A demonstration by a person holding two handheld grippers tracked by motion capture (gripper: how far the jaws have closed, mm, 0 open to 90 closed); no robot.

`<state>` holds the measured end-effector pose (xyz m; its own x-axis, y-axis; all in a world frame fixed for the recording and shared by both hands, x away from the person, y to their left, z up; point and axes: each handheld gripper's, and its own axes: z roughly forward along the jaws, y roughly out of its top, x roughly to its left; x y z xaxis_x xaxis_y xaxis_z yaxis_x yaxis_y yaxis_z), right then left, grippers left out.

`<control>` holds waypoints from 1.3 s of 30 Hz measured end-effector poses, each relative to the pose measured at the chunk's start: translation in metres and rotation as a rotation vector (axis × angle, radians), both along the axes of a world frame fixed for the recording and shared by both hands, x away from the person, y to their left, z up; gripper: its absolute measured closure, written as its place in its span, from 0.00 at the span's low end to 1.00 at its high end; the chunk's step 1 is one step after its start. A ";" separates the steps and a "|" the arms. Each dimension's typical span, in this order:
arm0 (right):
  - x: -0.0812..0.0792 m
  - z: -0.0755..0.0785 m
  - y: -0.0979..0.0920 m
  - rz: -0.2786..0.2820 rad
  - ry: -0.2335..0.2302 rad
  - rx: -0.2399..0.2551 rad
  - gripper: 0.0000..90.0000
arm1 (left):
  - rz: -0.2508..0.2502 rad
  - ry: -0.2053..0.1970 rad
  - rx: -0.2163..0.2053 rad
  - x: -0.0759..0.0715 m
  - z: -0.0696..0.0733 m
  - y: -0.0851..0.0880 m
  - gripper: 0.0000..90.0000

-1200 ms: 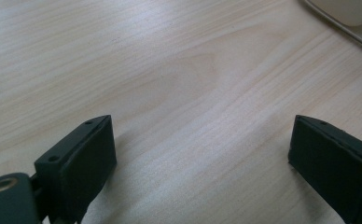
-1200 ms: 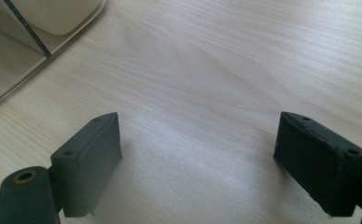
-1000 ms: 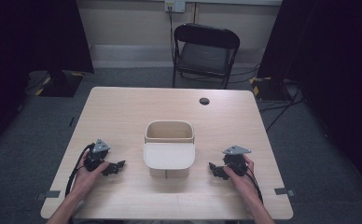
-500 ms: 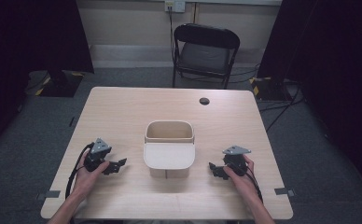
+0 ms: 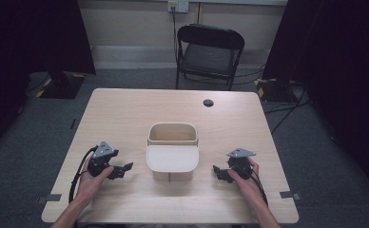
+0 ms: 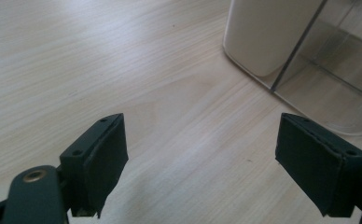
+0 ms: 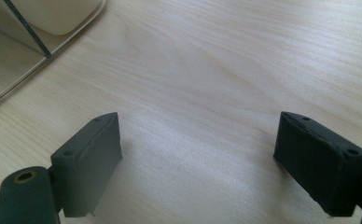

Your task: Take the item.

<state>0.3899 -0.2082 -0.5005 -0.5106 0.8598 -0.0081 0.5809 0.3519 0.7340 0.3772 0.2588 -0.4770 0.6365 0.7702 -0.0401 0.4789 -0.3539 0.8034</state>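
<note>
Beige bin [image 5: 172, 151] with a clear front panel stands at the middle of the wooden table [image 5: 125, 114]. Left gripper [image 5: 118, 171] and right gripper [image 5: 219, 173] rest on the tabletop on either side of it, well apart from it, jaws spread wide and holding nothing.

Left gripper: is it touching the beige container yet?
Apart. The high view shows bare table between the left gripper and the beige container; the left gripper view shows its jaws open.
</note>
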 end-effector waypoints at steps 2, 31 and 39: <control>0.000 0.000 0.000 -0.001 0.000 -0.001 0.16 | -0.012 -0.002 0.000 -0.001 0.001 -0.002 0.18; 0.000 0.000 0.000 0.004 0.000 -0.001 0.15 | -0.165 -0.055 -0.085 -0.019 0.018 -0.031 0.21; 0.001 0.000 -0.001 0.008 -0.001 -0.001 0.15 | -0.223 -0.067 -0.094 -0.024 0.023 -0.044 0.22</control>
